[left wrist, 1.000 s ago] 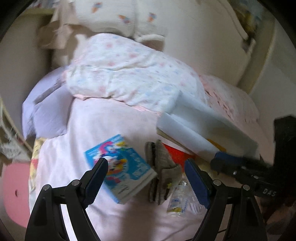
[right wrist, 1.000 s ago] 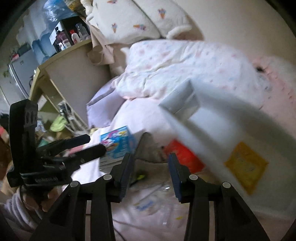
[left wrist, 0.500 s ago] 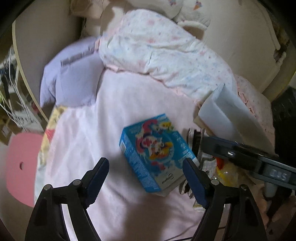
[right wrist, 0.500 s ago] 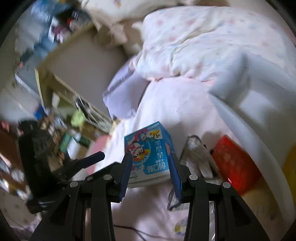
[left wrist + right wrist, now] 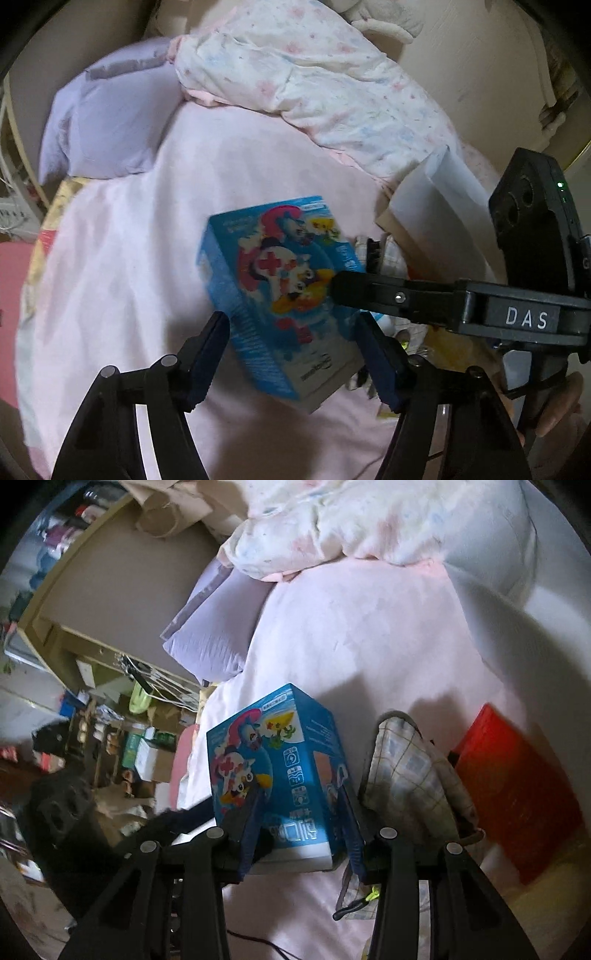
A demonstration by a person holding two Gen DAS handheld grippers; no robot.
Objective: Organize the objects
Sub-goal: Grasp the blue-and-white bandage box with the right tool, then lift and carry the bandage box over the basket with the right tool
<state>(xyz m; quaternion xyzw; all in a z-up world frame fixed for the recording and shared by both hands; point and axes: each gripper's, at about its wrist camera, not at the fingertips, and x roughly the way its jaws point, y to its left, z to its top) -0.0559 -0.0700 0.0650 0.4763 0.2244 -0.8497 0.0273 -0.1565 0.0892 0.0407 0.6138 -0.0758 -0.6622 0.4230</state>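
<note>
A blue box with cartoon animals (image 5: 284, 291) lies tilted on the pink sheet (image 5: 140, 258). My left gripper (image 5: 295, 350) straddles the box's near end. Its jaws are closing, and both pads are close beside the box with no visible press. My right gripper (image 5: 299, 812) comes in from the right side of the bed. Its fingers flank one end of the same box (image 5: 273, 760), and the jaws stand partly apart. In the left wrist view one right finger (image 5: 369, 291) lies across the box's printed top.
A checked cloth pouch (image 5: 413, 771) and a red packet (image 5: 517, 790) lie right of the box. A white sheet (image 5: 443, 206) leans beside them. Behind are a lavender pillow (image 5: 107, 125) and a floral quilt (image 5: 314, 74). Cluttered shelves (image 5: 110, 738) stand off the bed's left edge.
Both grippers have come down onto the blue box. The right one swung left from the pouch and white sheet to the box. The left jaws have narrowed around it.
</note>
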